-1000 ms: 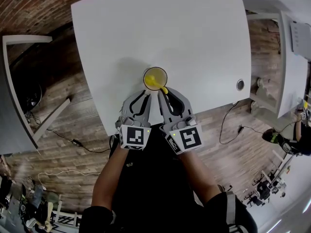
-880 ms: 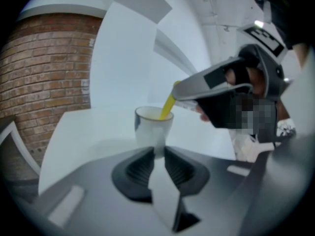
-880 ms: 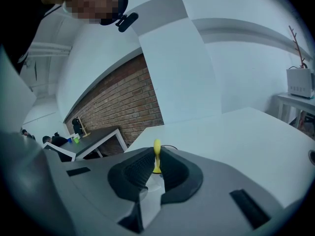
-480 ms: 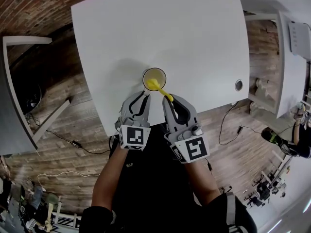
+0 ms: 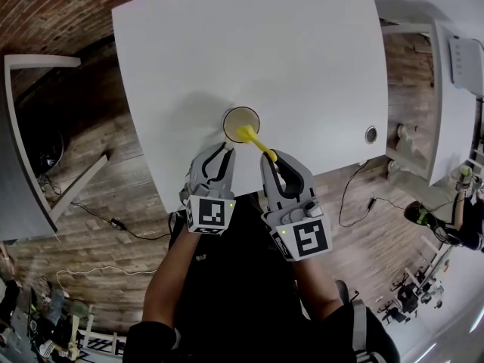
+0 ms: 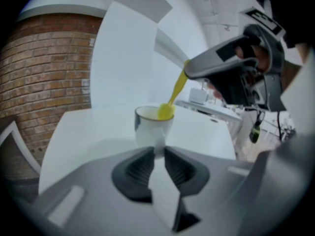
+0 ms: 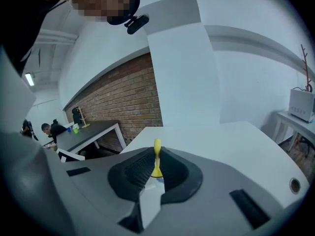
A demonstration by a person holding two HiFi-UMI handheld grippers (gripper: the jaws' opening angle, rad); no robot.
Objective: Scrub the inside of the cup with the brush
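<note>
A white table (image 5: 302,59) stands on a wood-plank floor (image 5: 113,195), with a brick wall (image 6: 44,73) beyond it. A pale cup (image 5: 241,119) sits upright on the table, close to the edge nearest the person.

The left gripper (image 5: 225,147) meets the cup at its near side. Its jaws are drawn close and clamp the cup low on that side, steadying it. Whether they pinch a handle or the wall itself cannot be told.

The right gripper (image 5: 271,157) sits just to the near right of the cup. Its jaws are clenched on the thin handle of a yellow brush (image 5: 257,144), which slants from the gripper up to the cup. The brush head lies at the cup's near-right rim, about level with the lip rather than deep inside.

The grasping of both things looks done. The pictures do not show how much scrubbing has been done. With the head up at the rim, any further scrubbing would likely need it pushed down against the inner wall and bottom.
</note>
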